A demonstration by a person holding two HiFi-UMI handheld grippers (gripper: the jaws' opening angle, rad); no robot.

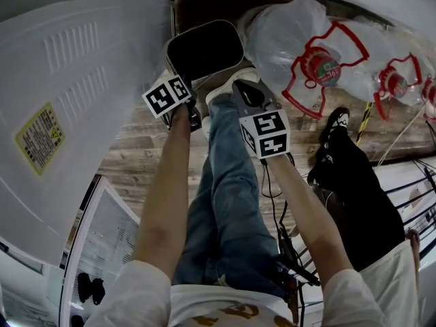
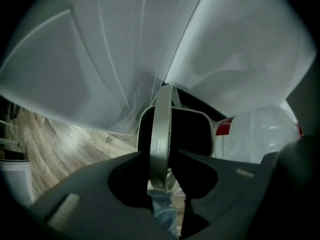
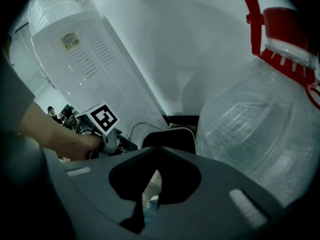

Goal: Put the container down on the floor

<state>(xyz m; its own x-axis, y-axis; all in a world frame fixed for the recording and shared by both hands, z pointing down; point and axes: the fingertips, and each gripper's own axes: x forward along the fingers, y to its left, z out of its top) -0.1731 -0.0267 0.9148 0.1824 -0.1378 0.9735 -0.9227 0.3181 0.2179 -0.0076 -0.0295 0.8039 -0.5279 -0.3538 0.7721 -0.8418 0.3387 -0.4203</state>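
Observation:
A dark container with a pale rounded rim [image 1: 204, 46] hangs over the wood floor in front of my shoes. My left gripper [image 1: 182, 77] is shut on its thin pale bail handle [image 2: 161, 134], which runs straight up between the jaws [image 2: 161, 156] with the container's mouth [image 2: 192, 134] beyond. I cannot tell whether its base touches the floor. My right gripper [image 1: 244, 85] hovers just right of the container, shut with nothing in it [image 3: 152, 184]. From the right gripper view I see the container [image 3: 169, 139] and the left gripper's marker cube [image 3: 102, 119].
A tall white appliance [image 1: 75, 94] stands close on the left. Large clear water bottles with red caps [image 1: 306, 53] lie right of the container along the wall. Another person's dark trousers and shoes [image 1: 347, 176] are at the right, with cables. Wood floor [image 1: 136, 155] shows between.

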